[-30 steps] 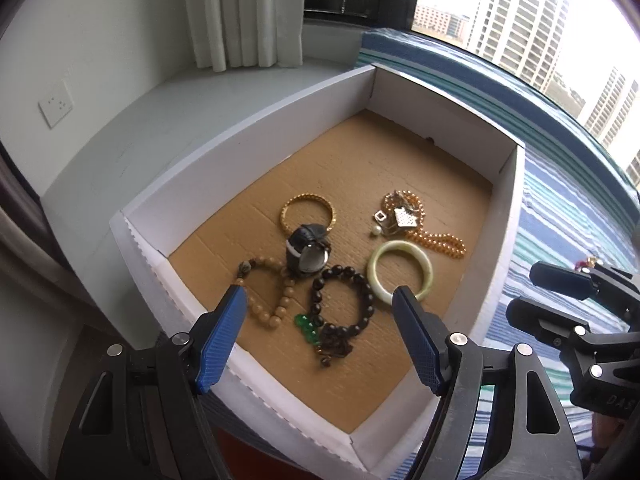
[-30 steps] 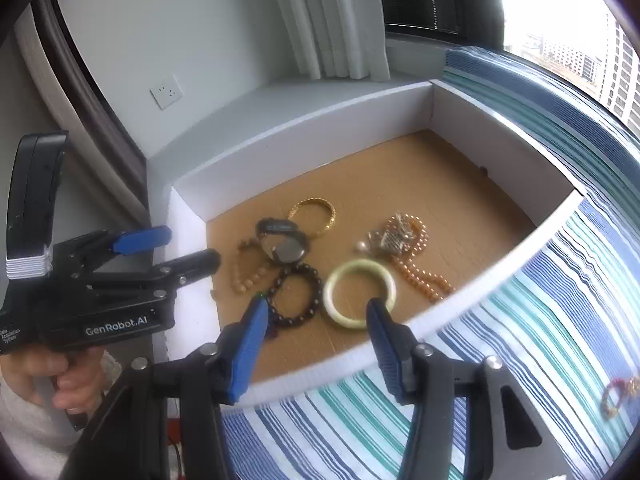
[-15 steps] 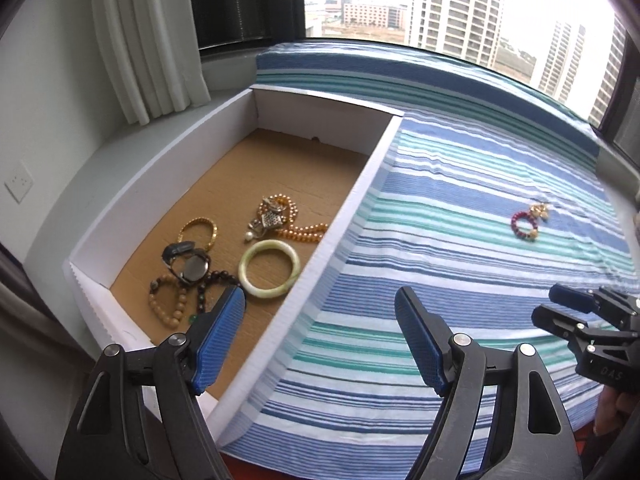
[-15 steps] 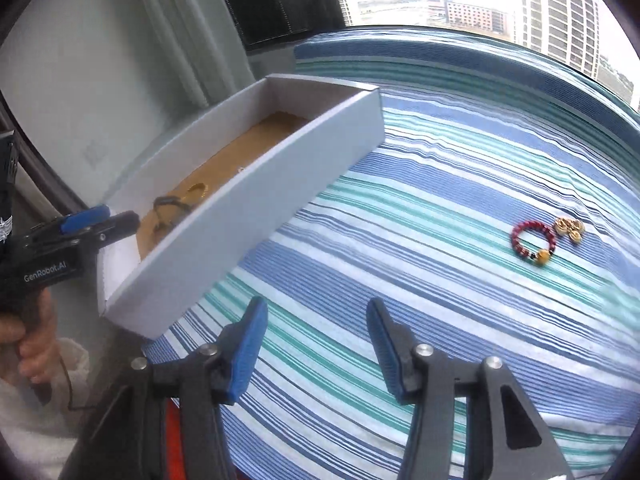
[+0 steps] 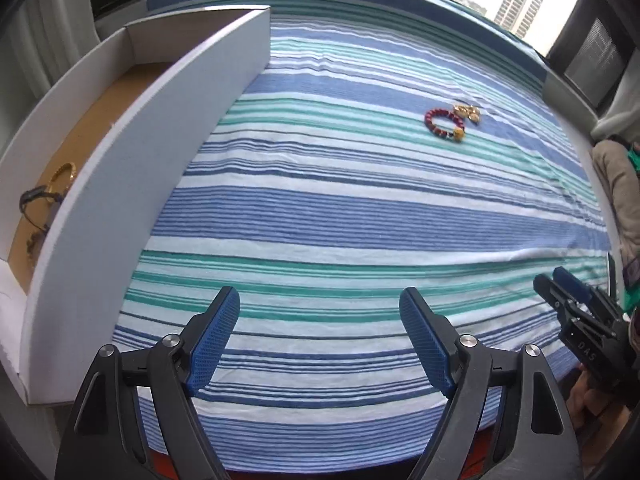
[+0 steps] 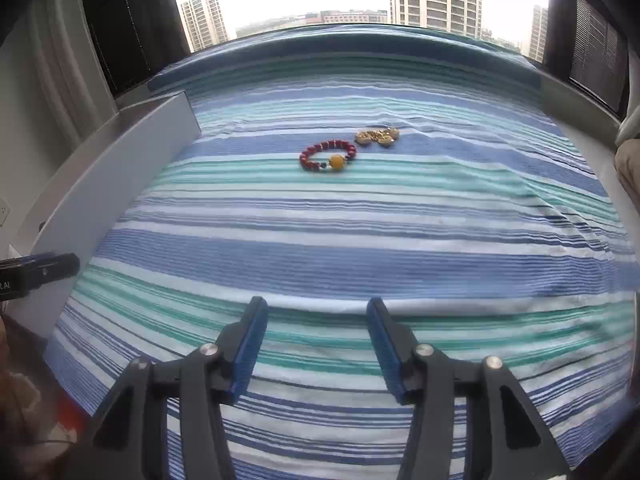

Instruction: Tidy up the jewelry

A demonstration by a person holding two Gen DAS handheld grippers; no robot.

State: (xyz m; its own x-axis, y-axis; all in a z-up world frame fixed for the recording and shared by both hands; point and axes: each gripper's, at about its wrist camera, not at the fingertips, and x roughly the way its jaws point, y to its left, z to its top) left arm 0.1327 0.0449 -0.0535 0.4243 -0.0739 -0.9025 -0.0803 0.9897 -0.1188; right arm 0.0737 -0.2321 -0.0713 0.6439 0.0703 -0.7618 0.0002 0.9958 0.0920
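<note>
Left wrist view looks across a striped cloth [image 5: 360, 208] in blue, teal and white. The left tool [image 5: 320, 320] hangs above its near edge with both blue pads spread wide and nothing between them. A white box [image 5: 132, 184] with a brown cardboard floor sits on the left side of the cloth. Inside it, partly hidden by the near wall, lie a gold bracelet [image 5: 64, 172] and a dark watch [image 5: 36, 196], touching each other. Far out on the cloth, well apart from the box, rests a red bead bracelet [image 5: 443, 123], with a small gold piece [image 5: 468, 112] just beside it. The right tool [image 5: 560, 284] shows at the right edge, its state not readable there.

Right wrist view shows the right tool [image 6: 316, 332] with its 2 pads apart and empty, low over the cloth [image 6: 360, 248]. Ahead, the red bead bracelet [image 6: 328, 155] carries 1 large yellow bead, and the gold piece [image 6: 378, 136] lies close behind it. The box wall [image 6: 112, 192] runs along the left.
</note>
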